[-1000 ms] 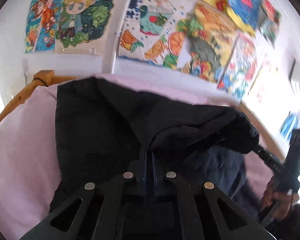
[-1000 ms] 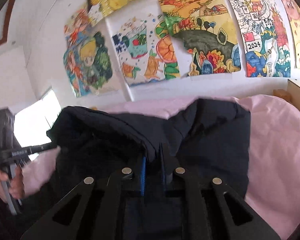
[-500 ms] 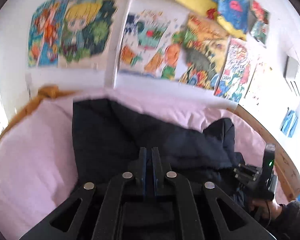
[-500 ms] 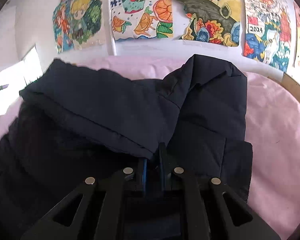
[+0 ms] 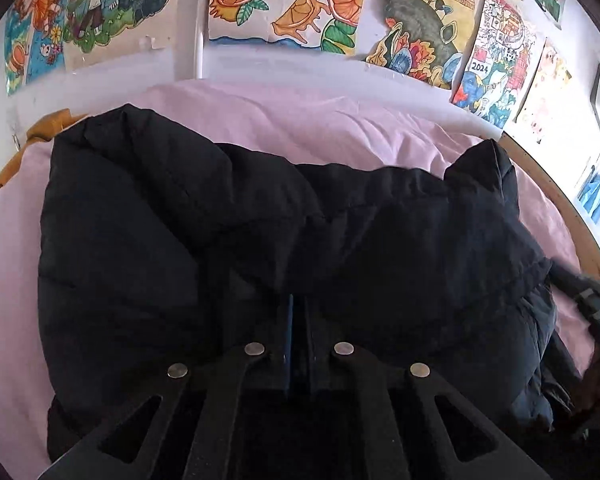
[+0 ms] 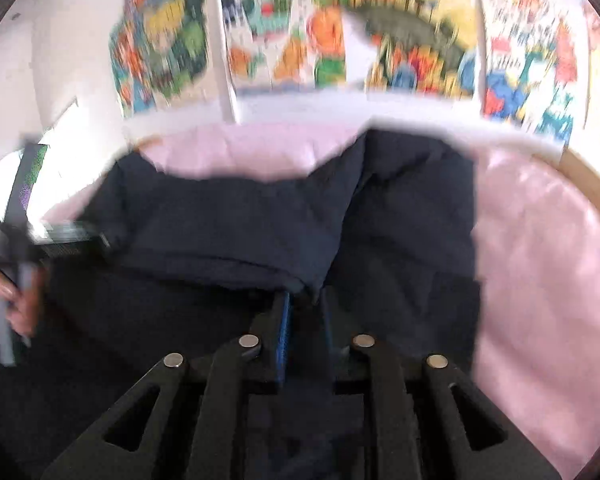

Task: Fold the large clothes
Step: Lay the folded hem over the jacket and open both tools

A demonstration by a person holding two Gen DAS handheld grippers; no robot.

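Black padded jacket pinched at the fold by both grippers

Black fingers of the left gripper (image 5: 298,320) are pressing nearly together on a thick doubled edge of the jacket (image 5: 204,216), so it is grasping the cloth. The right gripper (image 6: 304,312), seen through motion blur, is likewise clamping a folded lip of the same jacket, its fingers a little wider apart round the bulk. Outward from both, the jacket is lying spread over the pink bedsheet (image 5: 340,120), its far corners reaching toward the bed's wall-side edge, pink showing at the left and right edges. The wooden bed frame (image 5: 560,208) is curving round the right side, and painted posters (image 5: 292,4) are hanging on the wall beyond. Judging by its puffed quilting, the jacket is looking soft, springy and rather slippery, light for its bulk; hems and seams are probably offering the surest hold, since padded panels may be sliding out.
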